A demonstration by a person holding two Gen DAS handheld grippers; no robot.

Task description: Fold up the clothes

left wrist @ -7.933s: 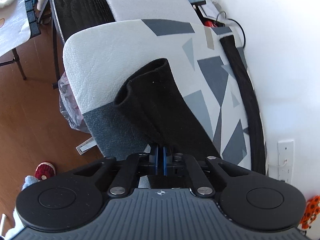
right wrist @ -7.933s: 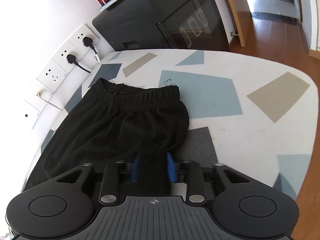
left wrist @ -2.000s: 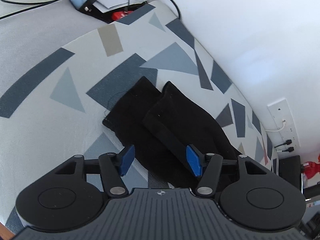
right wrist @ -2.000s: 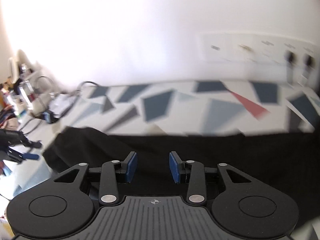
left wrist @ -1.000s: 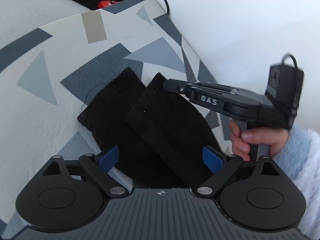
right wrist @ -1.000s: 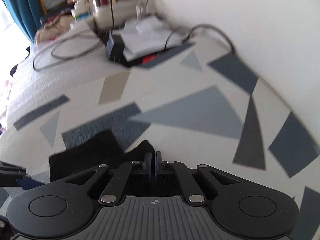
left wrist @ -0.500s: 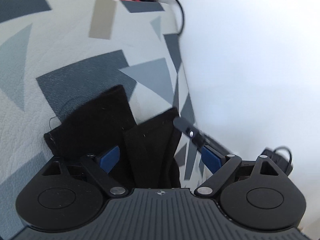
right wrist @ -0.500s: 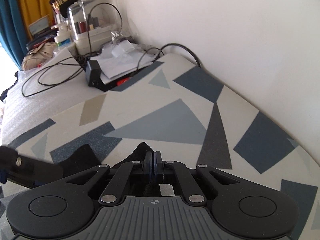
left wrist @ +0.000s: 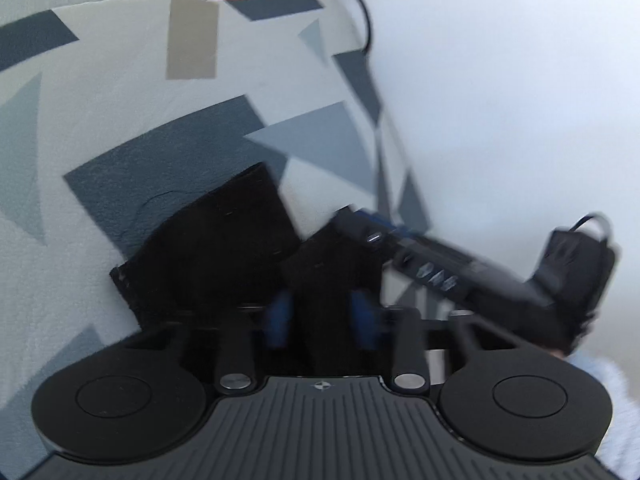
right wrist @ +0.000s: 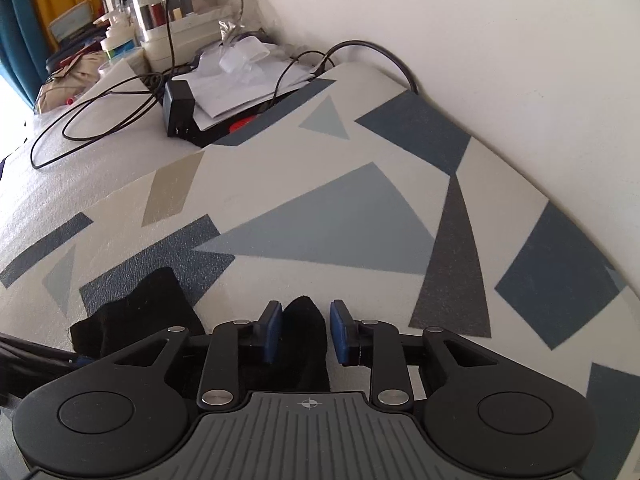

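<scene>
Left tongs [left wrist: 320, 320]: angled down at the desk [right wrist: 360, 220], view blurred. Pads have just been closing and are now clamped on a raised fold of the black trousers [left wrist: 208, 240], whose two leg ends lie on the patterned cover at 10 and 12 o'clock from the pads.

Right tongs [right wrist: 306, 316]: enter the left view from 3 o'clock, pale fluffy sleeve [left wrist: 600, 380] behind. They are pitched steeply down. The jaws have just been opening and stand apart, one leg tip between them, the other leg end at 9 o'clock.
</scene>
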